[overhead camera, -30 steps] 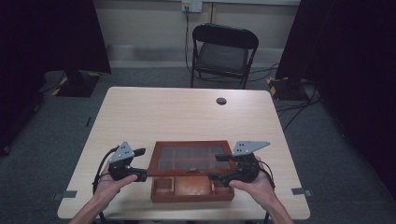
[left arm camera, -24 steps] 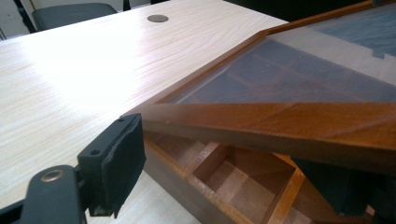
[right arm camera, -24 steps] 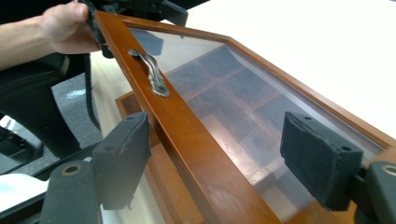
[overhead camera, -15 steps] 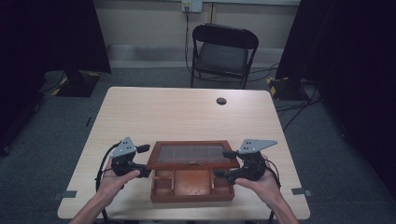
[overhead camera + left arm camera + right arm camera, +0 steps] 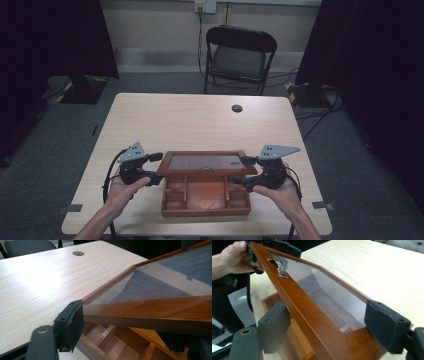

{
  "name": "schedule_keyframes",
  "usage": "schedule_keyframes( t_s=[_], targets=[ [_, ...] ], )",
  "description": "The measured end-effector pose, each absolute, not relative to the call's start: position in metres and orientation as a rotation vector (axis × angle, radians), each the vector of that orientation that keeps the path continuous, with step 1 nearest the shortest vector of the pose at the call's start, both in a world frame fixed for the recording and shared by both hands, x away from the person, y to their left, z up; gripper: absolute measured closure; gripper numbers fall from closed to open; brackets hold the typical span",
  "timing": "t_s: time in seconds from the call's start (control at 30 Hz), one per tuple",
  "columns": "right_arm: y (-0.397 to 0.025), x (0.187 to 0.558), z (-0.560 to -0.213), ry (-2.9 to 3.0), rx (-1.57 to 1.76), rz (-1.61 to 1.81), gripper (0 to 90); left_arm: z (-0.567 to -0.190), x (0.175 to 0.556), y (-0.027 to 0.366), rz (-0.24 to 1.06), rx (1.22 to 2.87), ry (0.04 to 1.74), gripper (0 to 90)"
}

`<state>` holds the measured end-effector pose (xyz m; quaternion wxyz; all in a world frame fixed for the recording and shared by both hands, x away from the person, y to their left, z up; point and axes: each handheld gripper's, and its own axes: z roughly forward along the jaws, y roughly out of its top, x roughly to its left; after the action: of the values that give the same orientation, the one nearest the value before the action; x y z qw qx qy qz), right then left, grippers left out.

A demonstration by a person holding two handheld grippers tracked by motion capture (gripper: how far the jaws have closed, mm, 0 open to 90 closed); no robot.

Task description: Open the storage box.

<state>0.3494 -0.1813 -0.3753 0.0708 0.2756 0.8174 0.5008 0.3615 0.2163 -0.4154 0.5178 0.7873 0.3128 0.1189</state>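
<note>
A brown wooden box (image 5: 205, 205) with several open compartments sits near the table's front edge. Its glass-paned lid (image 5: 207, 162) is tilted up over the box. My left gripper (image 5: 155, 170) is shut on the lid's left end; in the left gripper view the lid's wooden rail (image 5: 155, 312) runs between the jaws of the left gripper (image 5: 125, 333). My right gripper (image 5: 243, 171) is shut on the lid's right end. In the right gripper view the lid frame (image 5: 312, 315) lies between the pads of the right gripper (image 5: 329, 330), and a metal handle (image 5: 279, 267) sits on its front rail.
The light wooden table (image 5: 200, 120) stretches beyond the box, with a dark round grommet (image 5: 237, 108) near its far edge. A black folding chair (image 5: 240, 55) stands behind the table. Cables lie on the floor at the right.
The lid's front edge has risen, baring more of the compartments. Both hands have shifted slightly outward and toward the person.
</note>
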Motion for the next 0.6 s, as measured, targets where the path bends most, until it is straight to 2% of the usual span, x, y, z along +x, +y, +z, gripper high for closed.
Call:
schedule_keyframes(
  t_s=[0.6],
  targets=[
    [-0.188, 0.363, -0.377, 2.404, 0.897, 1.5, 22.9, -0.411, 0.371, 0.219, 0.264, 1.845, 0.781, 35.4]
  ],
)
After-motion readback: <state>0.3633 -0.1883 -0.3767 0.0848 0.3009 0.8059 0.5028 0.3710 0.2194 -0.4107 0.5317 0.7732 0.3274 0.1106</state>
